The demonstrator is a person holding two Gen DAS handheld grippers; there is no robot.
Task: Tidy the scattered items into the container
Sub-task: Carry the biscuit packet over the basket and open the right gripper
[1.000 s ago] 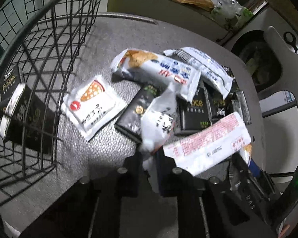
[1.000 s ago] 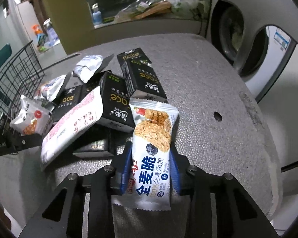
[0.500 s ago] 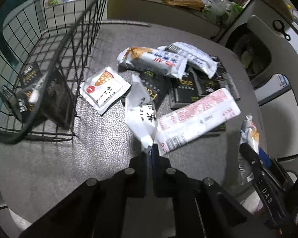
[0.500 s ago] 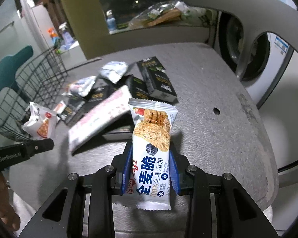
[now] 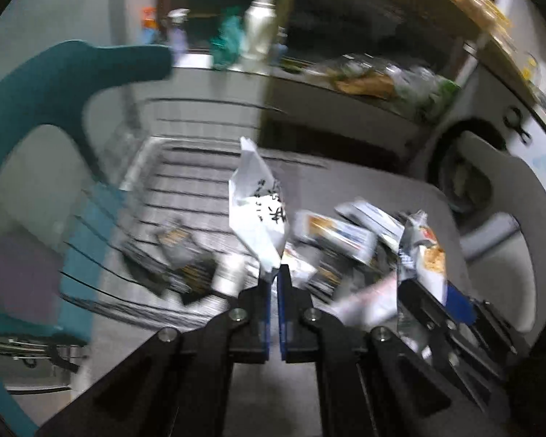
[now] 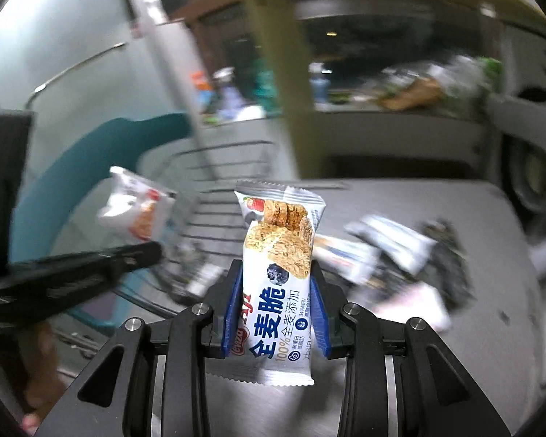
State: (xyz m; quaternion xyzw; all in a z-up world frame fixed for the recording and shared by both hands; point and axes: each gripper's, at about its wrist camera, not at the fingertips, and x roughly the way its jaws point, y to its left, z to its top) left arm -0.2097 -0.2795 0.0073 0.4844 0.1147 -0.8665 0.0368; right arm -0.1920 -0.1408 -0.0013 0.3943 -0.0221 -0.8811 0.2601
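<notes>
The left gripper (image 5: 274,276) has its jaws pressed together on the bottom corner of a white packet (image 5: 256,211), which stands upright above the fingertips and is lifted off the table (image 5: 364,185); seen from the right wrist, the same packet (image 6: 136,209) hangs in the air above the dark left gripper (image 6: 91,266), in front of the wire basket (image 6: 222,189). The right gripper (image 6: 275,302) pinches a white cereal bar (image 6: 278,255) between its blue pads (image 6: 233,302), upright, its printed face toward the camera and its lower end hanging below the jaws; from the left wrist it shows at the right edge as a bar (image 5: 424,255) held above the table. The wire basket (image 5: 185,182) sits at the table's left edge, beside a teal chair (image 5: 54,83), with dark packets (image 5: 178,258) blurred inside it. More wrappers and dark boxes lie in a loose pile (image 6: 393,251) on the table's middle, too blurred to tell apart; behind the table a shelf carries bottles (image 5: 260,25)
</notes>
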